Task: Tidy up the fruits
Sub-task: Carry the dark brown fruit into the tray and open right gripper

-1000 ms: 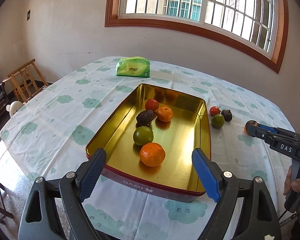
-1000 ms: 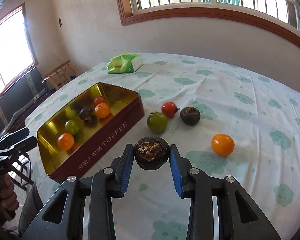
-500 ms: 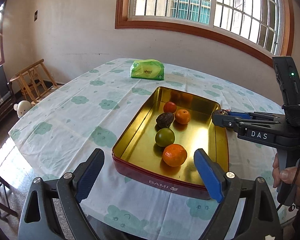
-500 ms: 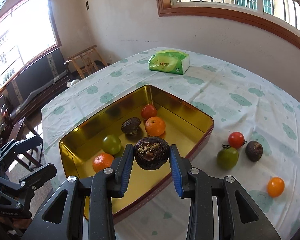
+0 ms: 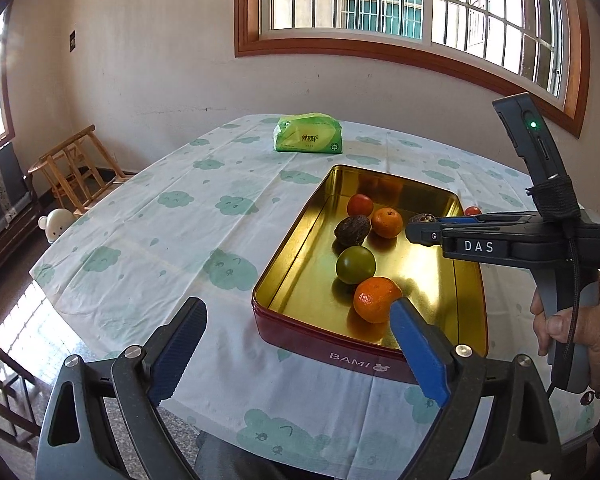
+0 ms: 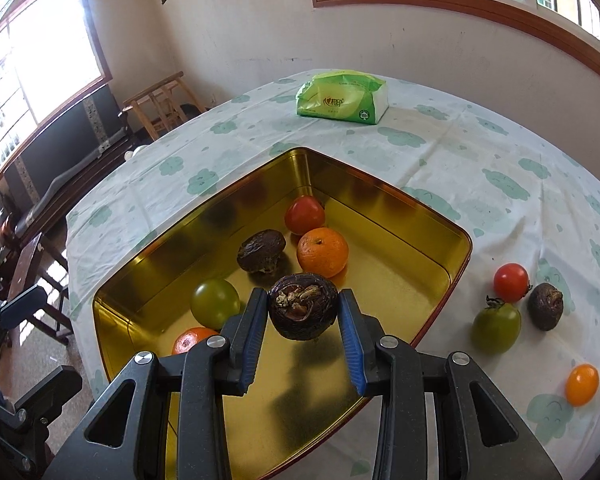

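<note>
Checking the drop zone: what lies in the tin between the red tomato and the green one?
In the right wrist view, a dark wrinkled fruit lies between red tomato and green tomato.

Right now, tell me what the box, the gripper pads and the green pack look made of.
Box: seemingly thin metal, glossy gold inside since it mirrors the fruit, red lacquer outside.
Pads of the right gripper: blue, ribbed, probably rubber or soft plastic.
Green pack: crinkled shiny plastic film, likely around tissues.

R tongs (image 6: 303, 322) w/ dark fruit (image 6: 303, 306) moved from tablecloth to over tin (image 6: 458, 268).
</note>
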`<state>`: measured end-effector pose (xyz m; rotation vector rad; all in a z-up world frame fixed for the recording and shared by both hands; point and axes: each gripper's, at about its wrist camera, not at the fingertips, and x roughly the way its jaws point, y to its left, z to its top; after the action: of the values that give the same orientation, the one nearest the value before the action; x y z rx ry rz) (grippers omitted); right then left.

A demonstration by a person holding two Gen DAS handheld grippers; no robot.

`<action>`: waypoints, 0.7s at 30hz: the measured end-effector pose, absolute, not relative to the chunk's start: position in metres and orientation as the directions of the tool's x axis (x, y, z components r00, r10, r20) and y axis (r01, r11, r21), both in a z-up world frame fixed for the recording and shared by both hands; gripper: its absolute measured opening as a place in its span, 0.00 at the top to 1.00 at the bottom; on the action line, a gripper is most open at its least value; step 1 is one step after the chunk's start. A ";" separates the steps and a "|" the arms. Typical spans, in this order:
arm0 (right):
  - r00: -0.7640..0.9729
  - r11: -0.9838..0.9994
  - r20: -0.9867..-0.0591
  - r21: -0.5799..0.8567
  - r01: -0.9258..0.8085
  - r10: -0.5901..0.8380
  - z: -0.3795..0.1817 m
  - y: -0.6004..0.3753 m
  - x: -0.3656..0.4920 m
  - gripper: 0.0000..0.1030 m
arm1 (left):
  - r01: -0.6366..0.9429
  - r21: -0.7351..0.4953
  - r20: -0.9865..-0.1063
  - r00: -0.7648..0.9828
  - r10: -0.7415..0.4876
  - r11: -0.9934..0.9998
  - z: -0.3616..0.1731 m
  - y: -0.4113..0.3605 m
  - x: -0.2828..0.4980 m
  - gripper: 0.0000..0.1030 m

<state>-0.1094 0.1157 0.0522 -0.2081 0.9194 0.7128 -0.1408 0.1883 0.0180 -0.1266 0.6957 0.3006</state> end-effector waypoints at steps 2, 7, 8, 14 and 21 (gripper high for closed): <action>0.393 0.755 -0.787 0.137 -0.641 0.476 0.052 0.120 -0.080 0.64 | -0.313 -0.013 -0.649 0.725 0.230 0.950 0.017 0.189 -0.141 0.11; 0.391 0.756 -0.787 0.141 -0.640 0.477 0.053 0.113 -0.081 0.64 | -0.313 -0.008 -0.654 0.720 0.232 0.950 0.014 0.189 -0.141 0.11; 0.390 0.755 -0.787 0.142 -0.640 0.478 0.053 0.111 -0.084 0.63 | -0.312 -0.007 -0.655 0.719 0.231 0.950 0.014 0.189 -0.142 0.10; 0.395 0.752 -0.774 0.155 -0.641 0.496 0.058 0.099 -0.086 0.63 | -0.305 0.004 -0.664 0.711 0.230 0.952 0.012 0.186 -0.141 0.10; 0.409 0.747 -0.738 0.189 -0.637 0.536 0.070 0.109 -0.079 0.56 | -0.298 0.019 -0.669 0.705 0.234 0.954 0.012 0.182 -0.140 0.10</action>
<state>-0.0790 0.1093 0.0699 -0.1288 0.8790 0.7417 -0.1397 0.1816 0.0118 -0.0930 0.7305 0.2963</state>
